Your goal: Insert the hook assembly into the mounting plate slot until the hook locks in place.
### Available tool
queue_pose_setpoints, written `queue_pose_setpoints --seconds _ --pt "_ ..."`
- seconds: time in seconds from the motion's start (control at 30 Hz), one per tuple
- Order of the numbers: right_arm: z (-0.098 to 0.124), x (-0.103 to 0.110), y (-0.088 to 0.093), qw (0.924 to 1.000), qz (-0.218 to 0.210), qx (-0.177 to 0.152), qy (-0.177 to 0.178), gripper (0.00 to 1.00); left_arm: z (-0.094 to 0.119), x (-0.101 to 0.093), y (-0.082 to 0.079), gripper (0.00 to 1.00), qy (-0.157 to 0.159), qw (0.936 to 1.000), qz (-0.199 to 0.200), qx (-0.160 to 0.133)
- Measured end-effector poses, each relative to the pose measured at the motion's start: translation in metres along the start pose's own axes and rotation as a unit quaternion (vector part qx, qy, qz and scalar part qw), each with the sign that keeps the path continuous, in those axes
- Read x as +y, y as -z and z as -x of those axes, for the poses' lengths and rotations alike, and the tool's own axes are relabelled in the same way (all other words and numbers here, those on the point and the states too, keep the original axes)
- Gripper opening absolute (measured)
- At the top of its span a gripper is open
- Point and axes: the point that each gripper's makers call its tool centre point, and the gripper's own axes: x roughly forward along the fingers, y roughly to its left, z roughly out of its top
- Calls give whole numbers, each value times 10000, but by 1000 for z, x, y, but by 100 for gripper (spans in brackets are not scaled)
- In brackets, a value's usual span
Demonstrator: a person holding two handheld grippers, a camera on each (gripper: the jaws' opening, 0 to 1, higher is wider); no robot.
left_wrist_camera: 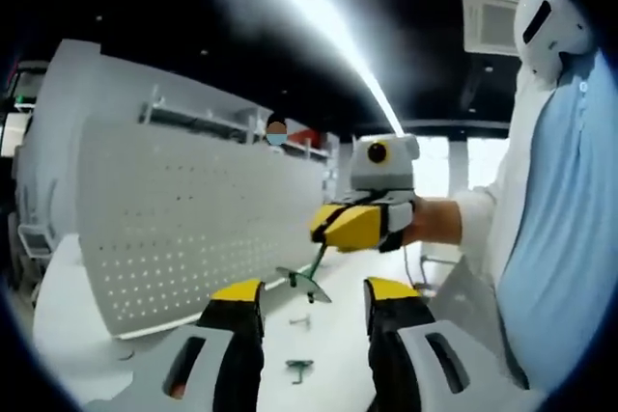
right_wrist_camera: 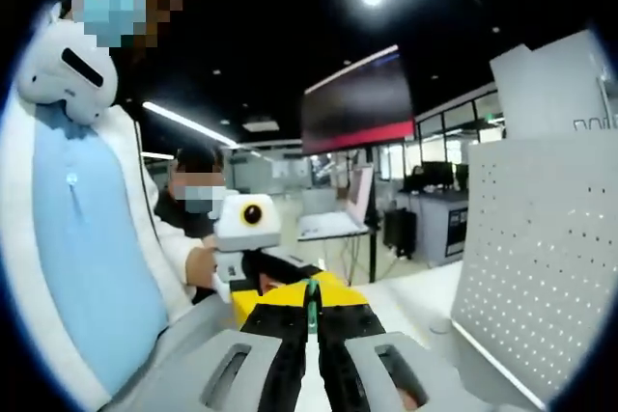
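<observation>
While the right gripper (left_wrist_camera: 359,226) holds the green hook (left_wrist_camera: 307,280) clenched in its fingers above the table (left_wrist_camera: 338,335) near the pegboard (left_wrist_camera: 193,219), and the left gripper (left_wrist_camera: 311,308) hangs released, a tilted approach could miss the slot.

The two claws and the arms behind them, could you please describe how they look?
The left claw has black jaws with yellow tips on light grey slotted housings. The right claw matches: black jaws, yellow tips, grey slotted bodies. The person wears a white coat sleeve over a light blue shirt.
</observation>
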Motion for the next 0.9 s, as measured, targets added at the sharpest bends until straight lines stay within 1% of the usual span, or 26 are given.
queue_pose_setpoints --seconds 0.17,0.27,0.33,0.47,0.67,0.8,0.9 --pt "-1 3 -1 9999 -68 -59 -75 0 2 0 -3 31 111 9998 85 -142" --pt "-1 4 0 9999 -88 -51 -86 0 2 -1 -1 24 194 9997 50 -111" --pt "1 4 1 9999 -113 -44 -97 0 3 1 0 20 194 9998 11 -104" --pt "6 2 3 9998 -152 2 -87 0 3 2 -1 19 235 9997 -4 -109" --pt "12 4 7 9997 -192 92 -147 0 0 -7 -3 17 336 9994 -47 -43" --pt "19 5 15 9991 -121 353 -196 0 -3 -12 -3 17 400 9992 -84 20" --pt "22 6 17 9989 -56 428 -197 0 -6 -16 -2 16 419 9990 -120 79"
